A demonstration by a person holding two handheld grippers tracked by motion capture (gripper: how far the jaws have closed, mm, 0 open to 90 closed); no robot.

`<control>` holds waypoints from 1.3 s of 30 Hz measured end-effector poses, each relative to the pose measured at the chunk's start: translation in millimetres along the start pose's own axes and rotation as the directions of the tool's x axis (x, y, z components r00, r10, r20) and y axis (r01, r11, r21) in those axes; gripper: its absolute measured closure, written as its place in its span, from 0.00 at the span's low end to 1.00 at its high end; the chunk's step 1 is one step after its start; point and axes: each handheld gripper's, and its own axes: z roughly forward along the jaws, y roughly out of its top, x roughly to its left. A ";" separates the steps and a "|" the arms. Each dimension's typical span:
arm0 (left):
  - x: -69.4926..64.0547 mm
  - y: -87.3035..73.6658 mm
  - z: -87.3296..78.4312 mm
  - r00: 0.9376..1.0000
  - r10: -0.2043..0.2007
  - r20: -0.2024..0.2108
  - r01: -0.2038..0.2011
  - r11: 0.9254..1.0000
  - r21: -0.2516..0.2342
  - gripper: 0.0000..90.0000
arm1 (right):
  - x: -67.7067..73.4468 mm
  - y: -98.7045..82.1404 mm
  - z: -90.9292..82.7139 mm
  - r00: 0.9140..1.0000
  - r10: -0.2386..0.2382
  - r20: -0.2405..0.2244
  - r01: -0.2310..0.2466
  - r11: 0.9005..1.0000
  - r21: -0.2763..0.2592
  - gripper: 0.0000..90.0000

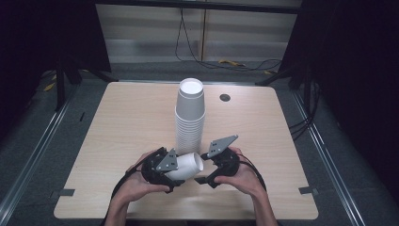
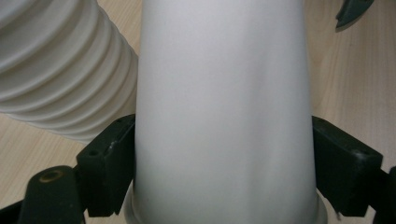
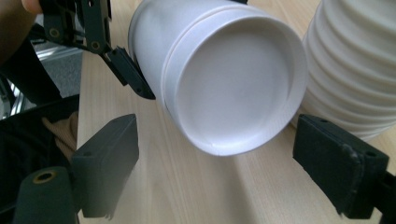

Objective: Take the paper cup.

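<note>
Black jaws of the left gripper (image 1: 175, 172) are squeezing a white paper cup (image 1: 188, 165) sideways near the tall white cup stack (image 1: 189, 117); the right gripper (image 1: 207, 169) is waiting wide open, and squeezing harder could be crushing it

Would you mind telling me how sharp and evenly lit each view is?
High view: the table is lit, its surroundings dark. Left gripper view: the held cup is soft and almost featureless. Right gripper view: the cup base is fairly sharp, the near gripper pads blurred.
</note>
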 end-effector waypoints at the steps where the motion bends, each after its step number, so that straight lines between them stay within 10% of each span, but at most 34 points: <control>1: -0.7 -0.2 0.2 1.000 -0.010 0.000 0.010 1.000 0.010 0.19 | -0.8 0.4 1.1 1.000 -0.012 0.003 0.012 1.000 0.012 0.16; 23: -6.9 11.4 11.7 0.997 0.055 0.049 -0.060 0.993 0.103 0.19 | -5.6 4.2 13.5 0.998 -0.035 -0.045 0.041 0.989 0.145 0.16; 27: -4.3 14.2 10.0 0.990 0.128 0.063 -0.136 0.978 0.155 0.19 | -5.6 5.8 15.6 0.998 -0.026 -0.061 0.036 0.986 0.165 0.16; 30: -10.5 12.7 14.2 0.994 0.085 0.064 -0.092 0.989 0.115 0.19 | -4.7 6.2 15.8 0.997 -0.027 -0.076 0.039 0.986 0.165 0.16; 33: -12.6 13.5 16.8 0.993 0.093 0.068 -0.101 0.988 0.120 0.19 | -4.5 8.1 18.6 0.995 -0.045 -0.085 0.060 0.984 0.171 0.16; 34: -9.7 15.4 14.6 0.987 0.145 0.076 -0.155 0.976 0.151 0.19 | -4.4 9.0 19.5 0.995 -0.047 -0.088 0.062 0.982 0.178 0.16; 36: -13.6 15.0 17.6 0.992 0.104 0.069 -0.111 0.988 0.112 0.19 | -4.9 10.3 21.1 0.994 -0.050 -0.100 0.067 0.982 0.177 0.17; 37: -9.6 16.8 15.0 0.983 0.165 0.076 -0.175 0.972 0.156 0.19 | -4.8 10.9 21.5 0.994 -0.043 -0.103 0.061 0.982 0.180 0.17; 39: -9.9 16.9 15.5 0.985 0.155 0.078 -0.165 0.976 0.141 0.19 | -4.2 12.1 22.3 0.993 -0.051 -0.105 0.068 0.983 0.171 0.18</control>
